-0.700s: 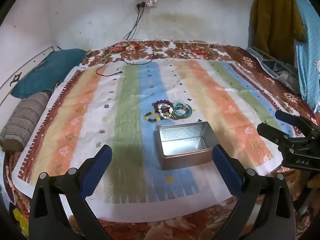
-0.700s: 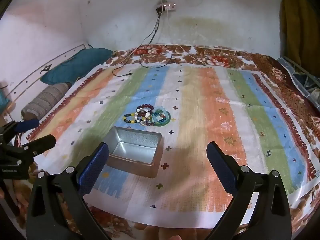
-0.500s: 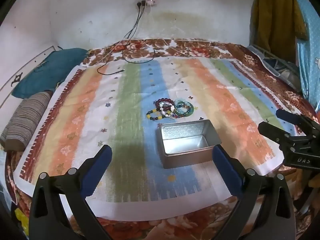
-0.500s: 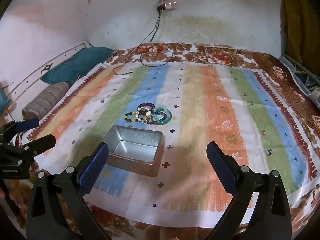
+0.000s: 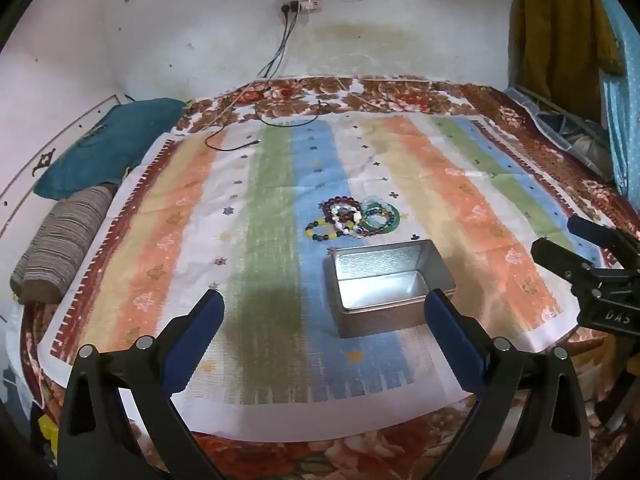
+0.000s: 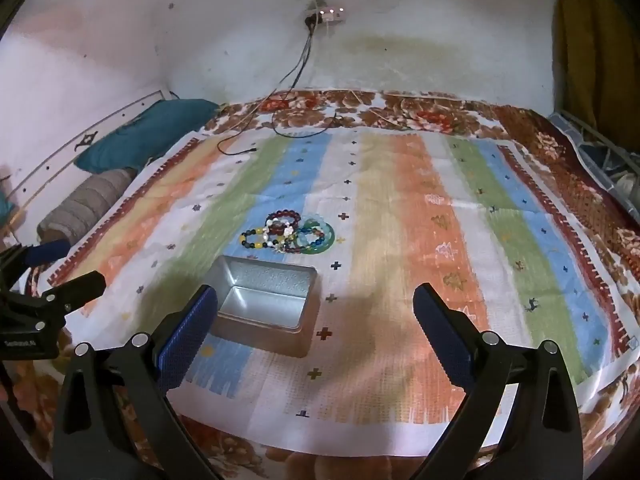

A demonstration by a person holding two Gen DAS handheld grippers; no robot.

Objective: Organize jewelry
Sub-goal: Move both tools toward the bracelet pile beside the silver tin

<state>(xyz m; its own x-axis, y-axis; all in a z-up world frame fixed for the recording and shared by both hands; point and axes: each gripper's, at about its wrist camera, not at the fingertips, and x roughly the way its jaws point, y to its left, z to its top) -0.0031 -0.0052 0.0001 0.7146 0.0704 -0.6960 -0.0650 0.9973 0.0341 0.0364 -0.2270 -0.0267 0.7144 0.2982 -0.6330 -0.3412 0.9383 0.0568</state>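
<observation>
A pile of bead bracelets (image 5: 354, 219) lies on the striped cloth; it also shows in the right wrist view (image 6: 289, 236). An open, empty silver tin (image 5: 384, 284) sits just in front of the pile, also seen in the right wrist view (image 6: 266, 304). My left gripper (image 5: 324, 312) is open and empty, held above the cloth short of the tin. My right gripper (image 6: 316, 316) is open and empty, to the right of the tin. Each gripper shows in the other's view, the right one (image 5: 576, 248) and the left one (image 6: 52, 268).
The striped cloth (image 5: 460, 184) covers a floral bedspread (image 5: 400, 96). A teal pillow (image 5: 108, 148) and a striped bolster (image 5: 64, 244) lie at the left. A black cable (image 5: 240, 140) runs from a wall socket (image 5: 300, 4). Clothes (image 5: 560, 32) hang at the right.
Both grippers have moved slightly forward and lower toward the tin and bracelets. Both stay open and empty. Nothing on the cloth has moved.
</observation>
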